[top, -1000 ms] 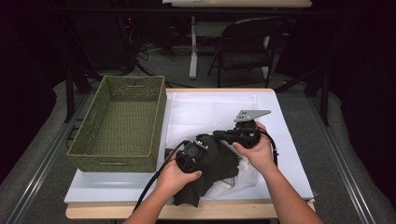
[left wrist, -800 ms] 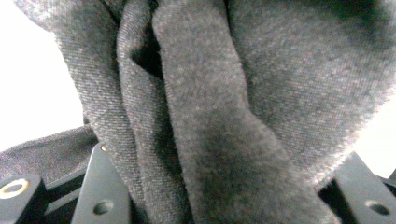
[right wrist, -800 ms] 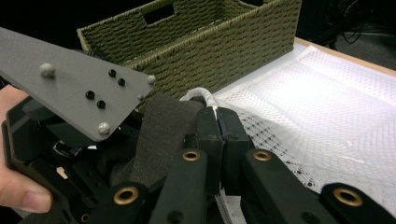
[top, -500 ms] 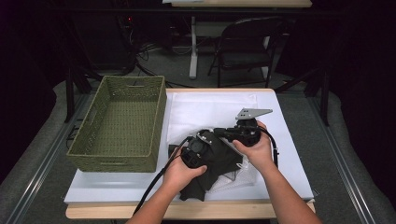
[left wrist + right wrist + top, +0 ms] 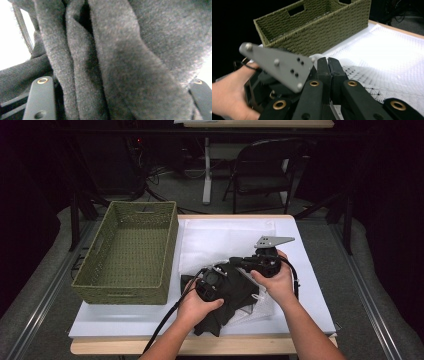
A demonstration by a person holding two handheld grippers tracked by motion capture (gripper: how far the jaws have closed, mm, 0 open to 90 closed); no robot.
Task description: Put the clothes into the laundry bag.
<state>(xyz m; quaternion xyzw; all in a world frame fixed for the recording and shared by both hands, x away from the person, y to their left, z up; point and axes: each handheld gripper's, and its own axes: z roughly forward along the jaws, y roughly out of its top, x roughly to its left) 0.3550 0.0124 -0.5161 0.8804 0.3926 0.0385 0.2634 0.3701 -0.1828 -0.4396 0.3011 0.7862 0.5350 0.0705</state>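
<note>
Since a second ago my left gripper (image 5: 212, 282) has slid a little toward the middle of the dark cloth (image 5: 235, 295) and sunk slightly, and its jaws have just been opening with folds of that cloth between them. Whether the pads still pinch the fabric I cannot tell: in the left gripper view thick grey folds (image 5: 120, 62) hang right in front of the lens and cover the jaw tips, leaving just the two black jaw bases at the bottom corners.

Going left to right across the desk (image 5: 100, 325) in the high view, I see the green woven basket (image 5: 130, 252) on the left part, its inside partly shadowed. Beside it a white mesh sheet (image 5: 225, 237) lies flat. The dark cloth sits bunched near the front edge of the desk, partly on that sheet, under my left hand (image 5: 197, 305); much of it is hidden by the hand and gripper, so I cannot read its shape.

My right gripper (image 5: 235, 262) has not moved. Its jaws are pressed together with nothing between them, as the right gripper view (image 5: 328, 61) shows, and they point toward the left gripper. That view also catches the grey plate (image 5: 277, 65) of the left gripper, which hides part of the basket (image 5: 317, 27).
</note>
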